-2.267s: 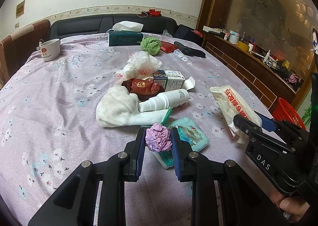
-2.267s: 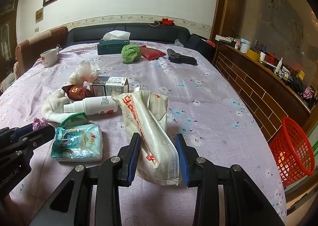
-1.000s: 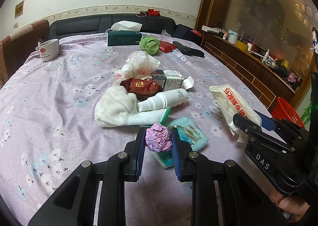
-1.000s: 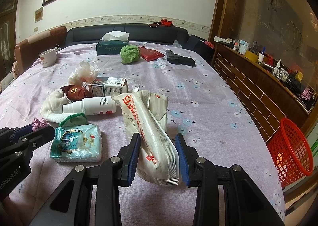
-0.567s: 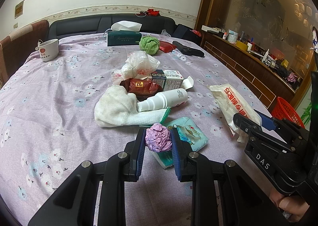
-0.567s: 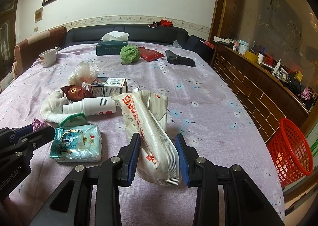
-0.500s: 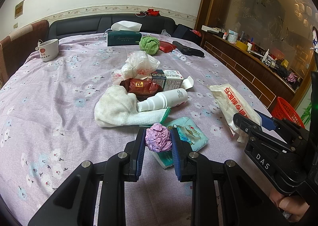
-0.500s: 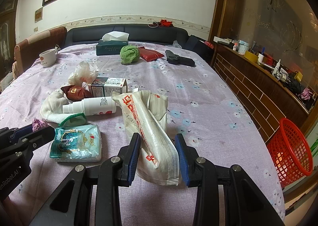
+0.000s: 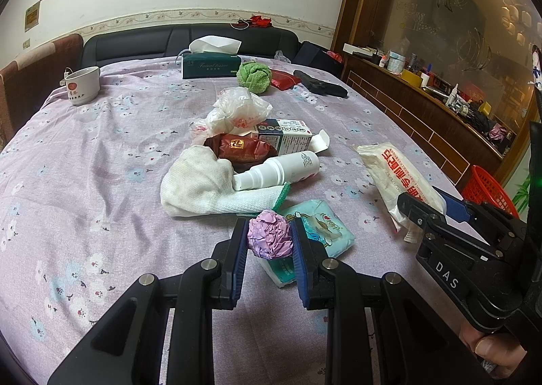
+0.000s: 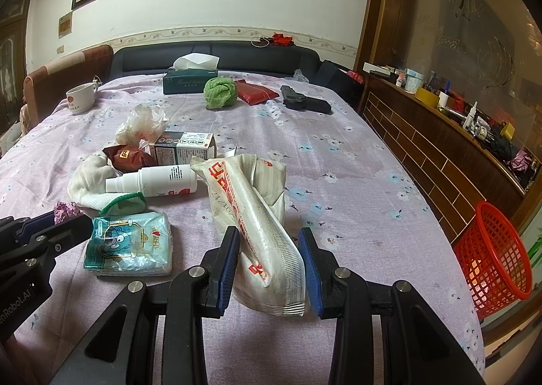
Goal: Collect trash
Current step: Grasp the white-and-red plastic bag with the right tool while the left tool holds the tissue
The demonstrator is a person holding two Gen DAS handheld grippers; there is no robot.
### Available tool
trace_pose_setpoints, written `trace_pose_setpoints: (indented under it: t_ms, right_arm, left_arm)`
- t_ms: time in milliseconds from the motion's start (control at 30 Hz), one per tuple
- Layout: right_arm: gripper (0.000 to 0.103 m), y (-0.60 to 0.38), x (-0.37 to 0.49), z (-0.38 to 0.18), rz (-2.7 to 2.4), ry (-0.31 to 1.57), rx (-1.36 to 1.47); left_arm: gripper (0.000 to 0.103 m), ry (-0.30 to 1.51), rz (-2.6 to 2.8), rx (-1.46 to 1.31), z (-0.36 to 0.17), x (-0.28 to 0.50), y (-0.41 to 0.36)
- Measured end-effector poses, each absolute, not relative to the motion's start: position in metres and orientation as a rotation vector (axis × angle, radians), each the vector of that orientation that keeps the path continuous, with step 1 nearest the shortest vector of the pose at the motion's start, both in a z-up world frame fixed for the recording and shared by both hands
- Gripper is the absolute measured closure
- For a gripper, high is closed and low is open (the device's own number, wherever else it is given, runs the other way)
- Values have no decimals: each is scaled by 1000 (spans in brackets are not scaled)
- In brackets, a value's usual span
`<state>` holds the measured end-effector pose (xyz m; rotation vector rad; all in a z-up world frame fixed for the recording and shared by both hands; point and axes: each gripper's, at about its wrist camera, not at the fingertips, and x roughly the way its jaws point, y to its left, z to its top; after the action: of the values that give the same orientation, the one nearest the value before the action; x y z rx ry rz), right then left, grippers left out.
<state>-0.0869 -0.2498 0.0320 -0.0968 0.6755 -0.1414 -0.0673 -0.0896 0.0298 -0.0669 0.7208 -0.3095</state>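
Note:
My left gripper (image 9: 269,237) is shut on a crumpled purple paper ball (image 9: 270,238), held just above a teal tissue pack (image 9: 318,232). The right gripper (image 10: 269,251) is shut on a long white wrapper with red print (image 10: 257,215), whose far end lies on the purple floral tablecloth (image 10: 338,165). In the left wrist view the right gripper (image 9: 437,204) shows at the right with that wrapper (image 9: 399,175). A red mesh basket (image 10: 491,249) stands on the floor past the table's right edge.
Mid-table lie a white spray bottle (image 9: 277,171), white cloth (image 9: 196,185), brown snack packet (image 9: 244,148), small carton (image 9: 288,137) and plastic bag (image 9: 237,110). Further back are a tissue box (image 9: 208,63), green cloth (image 9: 254,75), cup (image 9: 83,83) and dark object (image 9: 320,87).

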Motion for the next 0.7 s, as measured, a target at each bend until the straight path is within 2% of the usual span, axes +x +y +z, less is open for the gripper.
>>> trace_pose_setpoints:
  t_ms: [700]
  right_arm:
    - [65,-244,-92,34,-163,646,-135]
  left_arm:
    - [79,720,-311,-68,30,-68,-90]
